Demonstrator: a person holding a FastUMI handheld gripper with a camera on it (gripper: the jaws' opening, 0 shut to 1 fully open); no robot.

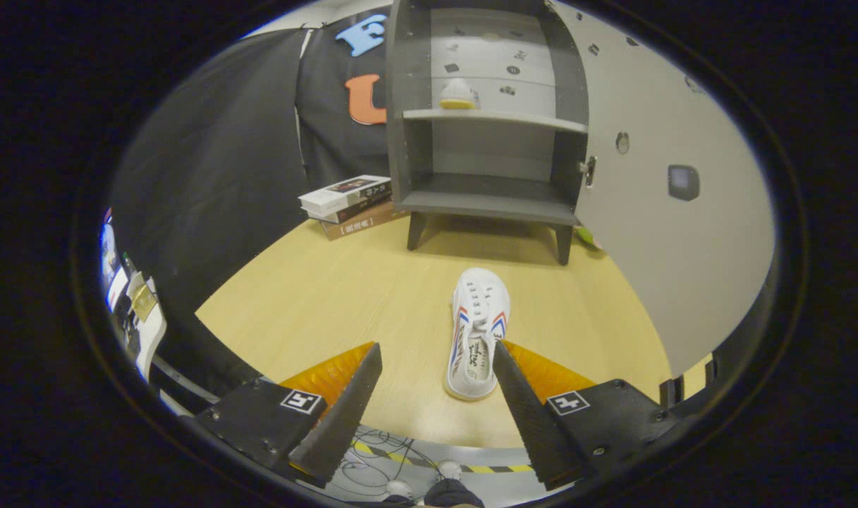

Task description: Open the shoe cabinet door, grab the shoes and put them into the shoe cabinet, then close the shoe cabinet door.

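**One shoe shelved, one waiting on the table**

Two shoes are in play. Seen from the gripper view, the shoe cabinet stands at the far side of the wooden table, its pale door swung wide to its right, so the opening step looks done. One small shoe with a yellow sole already sits on the cabinet's middle shelf. The other, a white sneaker with red and blue side stripes and laced eyelets, lies on the table in front of the cabinet, toe pointing toward it, probably so it can be carried straight in. The gripper hangs nearer than the sneaker, its fingers spread wide and holding nothing; the right finger sits just beside the heel, the left well apart. A stack of books rests left of the cabinet.
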